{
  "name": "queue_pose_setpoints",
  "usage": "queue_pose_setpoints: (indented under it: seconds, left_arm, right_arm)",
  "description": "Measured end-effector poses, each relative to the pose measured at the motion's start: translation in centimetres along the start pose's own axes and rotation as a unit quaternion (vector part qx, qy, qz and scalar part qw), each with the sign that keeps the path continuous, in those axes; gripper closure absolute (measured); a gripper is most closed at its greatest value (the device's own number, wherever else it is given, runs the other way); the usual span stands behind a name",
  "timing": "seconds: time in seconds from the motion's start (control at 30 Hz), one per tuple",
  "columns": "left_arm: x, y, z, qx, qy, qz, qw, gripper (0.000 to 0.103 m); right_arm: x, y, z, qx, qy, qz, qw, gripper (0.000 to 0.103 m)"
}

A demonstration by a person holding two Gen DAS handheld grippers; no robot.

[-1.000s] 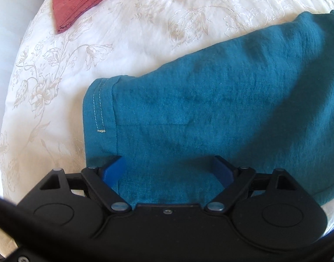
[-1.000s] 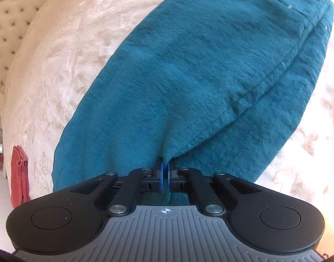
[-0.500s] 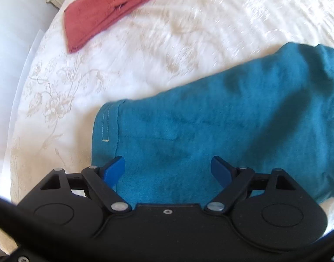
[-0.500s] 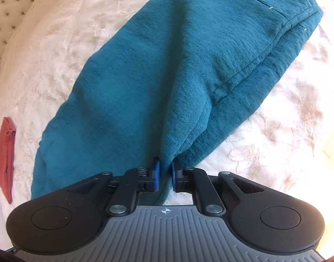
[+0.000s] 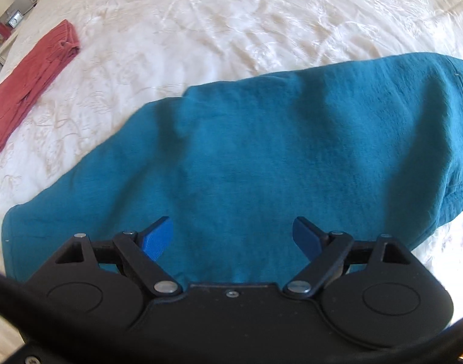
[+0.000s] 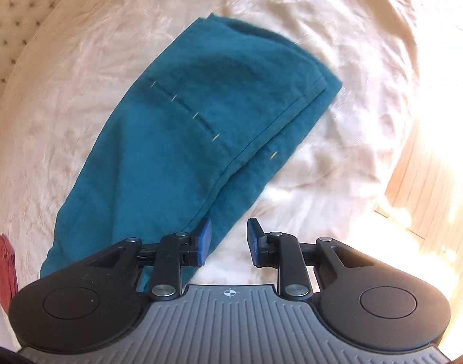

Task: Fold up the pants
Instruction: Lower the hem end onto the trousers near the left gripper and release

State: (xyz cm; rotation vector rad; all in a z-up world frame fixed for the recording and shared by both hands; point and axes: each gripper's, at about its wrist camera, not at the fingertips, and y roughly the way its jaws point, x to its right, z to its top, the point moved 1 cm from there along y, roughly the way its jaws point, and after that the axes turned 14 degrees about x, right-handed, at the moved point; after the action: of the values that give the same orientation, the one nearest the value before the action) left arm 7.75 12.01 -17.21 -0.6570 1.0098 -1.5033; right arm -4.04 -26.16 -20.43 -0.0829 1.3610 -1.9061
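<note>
Teal folded fabric pants (image 5: pixel 261 157) lie flat on cream embroidered bedspread (image 5: pixel 231 15), long axis slanting across bed. Left gripper (image 5: pixel 233 236) hangs over pants middle, jaws wide apart, nothing grasped. Right gripper (image 6: pixel 228 241) beside pants' edge, jaws opening, only bedspread between. Left seems nearer. Red folded cloth (image 5: pixel 31 82) well apart.

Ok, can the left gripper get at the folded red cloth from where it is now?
Probably yes: the left gripper hangs open over the teal pants, and only bare bedspread lies between it and the red cloth.
</note>
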Motion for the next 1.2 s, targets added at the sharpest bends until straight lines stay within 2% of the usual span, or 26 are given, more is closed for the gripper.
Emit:
queue_pose_setpoints:
  seconds: [0.07, 0.17, 0.23, 0.3, 0.4, 0.53, 0.6, 0.63, 0.73, 0.83, 0.9, 1.07, 1.2]
  left_arm:
    - [1.6, 1.8, -0.1, -0.021, -0.003, 0.018, 0.9996, 0.016]
    - [2.3, 4.8, -0.6, -0.076, -0.024, 0.05, 0.9955, 0.016]
    - [1.8, 6.0, -1.2, -0.103, -0.061, 0.068, 0.9905, 0.014]
    - [0.9, 6.2, -1.3, -0.113, -0.105, 0.078, 0.9849, 0.014]
    - [0.0, 5.4, -1.4, -0.11, -0.147, 0.096, 0.9783, 0.016]
    - [-0.5, 3.7, -1.6, -0.097, -0.155, 0.12, 0.9758, 0.016]
    - [-0.6, 2.8, -1.6, -0.088, -0.154, 0.127, 0.9759, 0.016]
    - [-0.5, 2.4, -1.6, -0.083, -0.152, 0.131, 0.976, 0.016]
    - [-0.2, 1.6, -1.4, -0.074, -0.146, 0.138, 0.9768, 0.016]
    - [0.5, 1.0, -1.2, -0.068, -0.14, 0.137, 0.9782, 0.016]
    - [1.3, 0.8, -1.1, -0.063, -0.138, 0.133, 0.9795, 0.016]
    - [1.9, 0.9, -0.8, -0.066, -0.134, 0.125, 0.9808, 0.016]
    - [0.2, 0.3, -0.8, -0.059, -0.14, 0.12, 0.981, 0.016]
  right_arm:
    - [1.6, 0.6, 2.4, 0.003, 0.012, 0.0, 1.0, 0.069]
    - [3.2, 2.1, 4.9, 0.006, 0.022, 0.0, 1.0, 0.063]
    - [4.1, 3.3, 6.1, -0.005, 0.033, 0.002, 0.999, 0.063]
    - [4.9, 4.7, 7.0, -0.025, 0.039, -0.001, 0.999, 0.063]
    - [5.8, 6.4, 7.7, -0.049, 0.051, -0.002, 0.997, 0.063]
    - [6.2, 7.5, 8.2, -0.063, 0.064, 0.014, 0.996, 0.063]
    - [5.6, 7.4, 8.5, -0.057, 0.042, 0.015, 0.997, 0.074]
    - [5.1, 7.1, 8.8, -0.053, 0.021, 0.02, 0.998, 0.084]
    - [3.7, 5.2, 9.7, -0.029, -0.054, 0.029, 0.998, 0.087]
    - [2.4, 3.7, 10.1, 0.0, -0.124, 0.015, 0.992, 0.089]
    - [2.6, 3.6, 10.5, 0.007, -0.147, -0.002, 0.989, 0.089]
    - [2.7, 5.3, 10.2, -0.034, -0.162, -0.029, 0.986, 0.087]
    - [1.6, 4.3, 10.5, -0.019, -0.143, -0.055, 0.988, 0.078]
